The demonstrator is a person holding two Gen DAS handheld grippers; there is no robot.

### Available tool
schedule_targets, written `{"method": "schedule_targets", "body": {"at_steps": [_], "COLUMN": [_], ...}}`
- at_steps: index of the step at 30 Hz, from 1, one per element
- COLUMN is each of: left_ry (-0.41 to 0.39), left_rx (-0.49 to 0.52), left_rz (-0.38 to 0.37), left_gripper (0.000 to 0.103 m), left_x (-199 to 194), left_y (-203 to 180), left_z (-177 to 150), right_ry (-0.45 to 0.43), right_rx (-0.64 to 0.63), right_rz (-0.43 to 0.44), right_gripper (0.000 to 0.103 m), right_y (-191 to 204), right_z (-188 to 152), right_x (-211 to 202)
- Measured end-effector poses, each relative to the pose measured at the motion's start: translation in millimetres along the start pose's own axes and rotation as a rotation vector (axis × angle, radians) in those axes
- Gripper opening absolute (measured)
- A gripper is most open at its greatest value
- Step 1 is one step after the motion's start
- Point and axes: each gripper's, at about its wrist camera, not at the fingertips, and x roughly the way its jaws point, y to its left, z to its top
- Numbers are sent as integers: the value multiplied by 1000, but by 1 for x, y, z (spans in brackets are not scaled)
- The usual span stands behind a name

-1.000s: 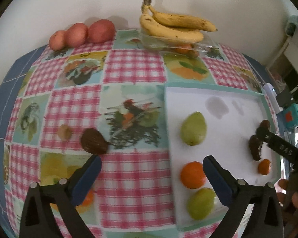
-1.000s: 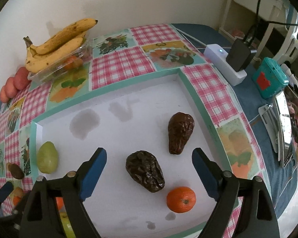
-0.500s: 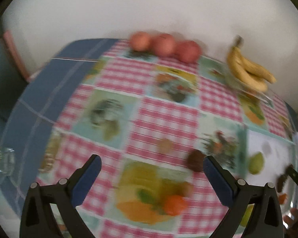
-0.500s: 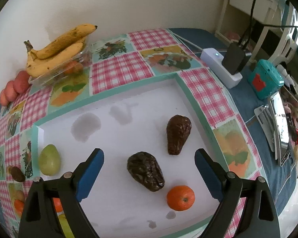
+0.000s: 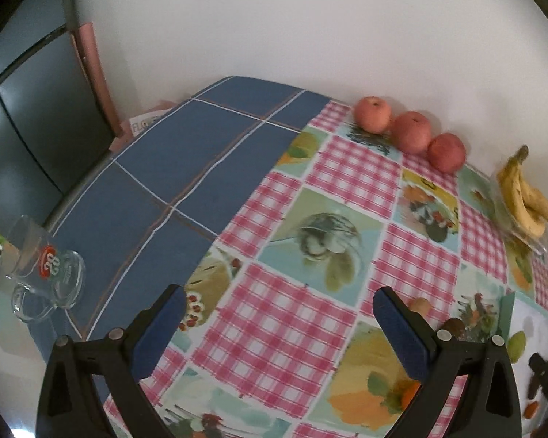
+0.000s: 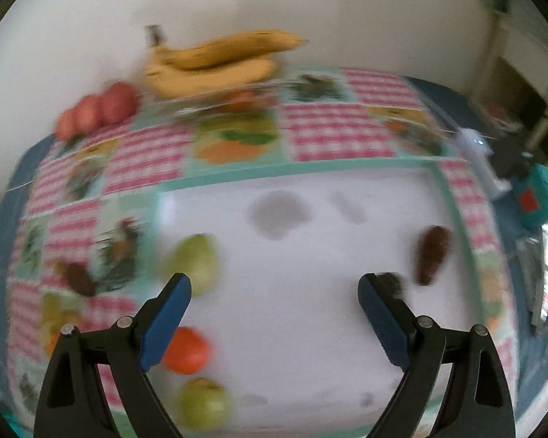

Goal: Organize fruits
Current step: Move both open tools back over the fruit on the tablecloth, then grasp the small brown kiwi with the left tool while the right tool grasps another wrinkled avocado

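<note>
My left gripper (image 5: 279,314) is open and empty above the checked tablecloth, left of the fruit. Three red apples (image 5: 409,132) and bananas (image 5: 526,200) lie by the wall. A dark avocado (image 5: 453,326) and a small brown fruit (image 5: 420,304) lie beside its right finger. My right gripper (image 6: 274,301) is open and empty over the white tray (image 6: 310,255); this view is blurred. The tray holds two green pears (image 6: 197,262), an orange (image 6: 186,352) and dark avocados (image 6: 433,253). Another dark avocado (image 6: 78,279) lies on the cloth left of the tray.
A glass mug (image 5: 45,273) lies on its side on the blue cloth at the left table edge. A white power strip (image 6: 482,168) and a teal box (image 6: 537,197) stand right of the tray. The wall runs close behind the table.
My left gripper has swung left, from the tray to the table's left side. My right gripper has swung left, now fast, blurring its view. Both stay open.
</note>
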Motion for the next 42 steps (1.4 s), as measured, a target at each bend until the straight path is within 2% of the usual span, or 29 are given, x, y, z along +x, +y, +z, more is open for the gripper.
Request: {"method": "schedule_targets", "body": {"at_steps": [3, 8, 14, 17, 20, 24, 33, 42], "left_ry": [-2, 37, 119, 178, 205, 192, 229, 237], "left_rx": [-13, -25, 13, 11, -6, -15, -6, -6], "left_rz": [-4, -33, -60, -66, -52, -37, -49, -75], "left_gripper": [103, 103, 103, 103, 103, 103, 103, 103], "left_x": [0, 10, 44, 67, 81, 88, 109, 111], "left_y": [7, 5, -15, -23, -26, -28, -39, -45], "left_z": [2, 2, -2, -6, -10, -7, -4, -3], "right_ry": [13, -1, 9, 37, 64, 91, 133, 116], "right_rx": [-31, -139, -215, -263, -298, -336, -376, -361], "right_rz": [59, 87, 123, 112, 84, 63, 47, 52], "right_gripper": [93, 93, 93, 93, 93, 93, 93, 93], "right_y": [29, 75, 111, 129, 140, 152, 174, 181], "right_z": [-1, -4, -7, -10, -11, -11, -11, -13], "right_x": [2, 0, 9, 25, 41, 61, 94, 97]}}
